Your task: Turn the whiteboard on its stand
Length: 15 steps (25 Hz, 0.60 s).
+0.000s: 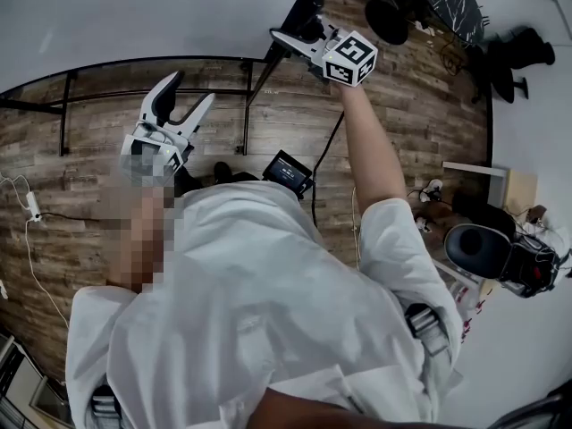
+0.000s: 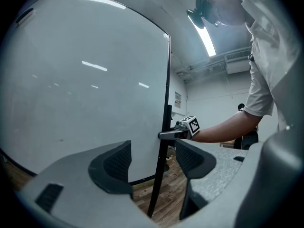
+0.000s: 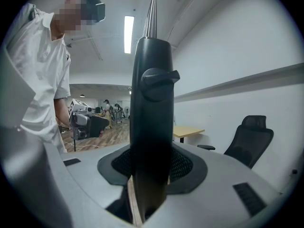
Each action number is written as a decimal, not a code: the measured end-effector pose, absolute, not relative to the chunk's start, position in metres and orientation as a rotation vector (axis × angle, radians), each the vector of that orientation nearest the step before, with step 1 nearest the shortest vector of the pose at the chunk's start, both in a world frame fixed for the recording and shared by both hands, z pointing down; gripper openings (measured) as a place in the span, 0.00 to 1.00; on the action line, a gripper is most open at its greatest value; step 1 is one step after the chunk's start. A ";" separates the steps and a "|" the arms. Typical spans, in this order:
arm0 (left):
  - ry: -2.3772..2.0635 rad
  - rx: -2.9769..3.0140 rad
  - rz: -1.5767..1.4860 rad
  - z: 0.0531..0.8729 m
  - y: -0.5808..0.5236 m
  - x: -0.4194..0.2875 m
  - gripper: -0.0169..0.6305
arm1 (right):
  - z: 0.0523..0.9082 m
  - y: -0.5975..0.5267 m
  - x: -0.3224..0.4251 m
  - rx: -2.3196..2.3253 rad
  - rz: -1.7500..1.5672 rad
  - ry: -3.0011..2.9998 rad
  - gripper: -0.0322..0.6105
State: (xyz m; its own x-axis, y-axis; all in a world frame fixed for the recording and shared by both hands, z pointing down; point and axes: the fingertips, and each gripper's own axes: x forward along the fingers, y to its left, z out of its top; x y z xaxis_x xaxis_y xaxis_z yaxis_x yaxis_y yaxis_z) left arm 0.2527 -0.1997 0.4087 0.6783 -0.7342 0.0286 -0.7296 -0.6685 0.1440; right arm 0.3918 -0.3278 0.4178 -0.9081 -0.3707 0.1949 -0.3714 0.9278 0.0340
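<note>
Head view: right tool [image 1: 288, 39], top ctr, is at the whiteboard [image 1: 134, 16] edge; left tool [image 1: 192, 92] sits lower left, further off.
Left gripper view: jaws apart, empty (whiteboard fills left half).
Right gripper view: clenched on the dark upright [image 3: 152, 80], long axis vert.

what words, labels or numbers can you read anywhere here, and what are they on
No text here is legible.
whiteboard: blank, no writing.
wall notice: print too small and blurred to read.
marker cube on the right claw, which grips the stand post: black-and-white square pattern only, no letters.
small screen: too small to read.
</note>
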 end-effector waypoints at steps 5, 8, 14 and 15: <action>-1.183 2.753 -0.042 0.412 -0.200 0.256 0.49 | 0.421 -0.327 0.408 0.597 0.022 -2.885 0.31; -1.166 2.762 -0.038 0.412 -0.197 0.263 0.49 | 0.421 -0.325 0.422 0.615 0.026 -2.882 0.31; -1.135 2.772 -0.032 0.413 -0.201 0.271 0.48 | 0.422 -0.328 0.443 0.645 0.037 -2.870 0.32; -1.130 2.774 -0.030 0.414 -0.201 0.273 0.48 | 0.423 -0.327 0.447 0.654 0.041 -2.871 0.32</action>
State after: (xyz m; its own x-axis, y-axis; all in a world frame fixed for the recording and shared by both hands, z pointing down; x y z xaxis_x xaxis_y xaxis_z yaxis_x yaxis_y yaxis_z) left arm 0.2726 -0.2006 0.4145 0.7164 -0.6967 0.0363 -0.6938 -0.7059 0.1427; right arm 0.4472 -0.3273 0.4226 -0.8828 -0.4264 0.1970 -0.4319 0.9018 0.0164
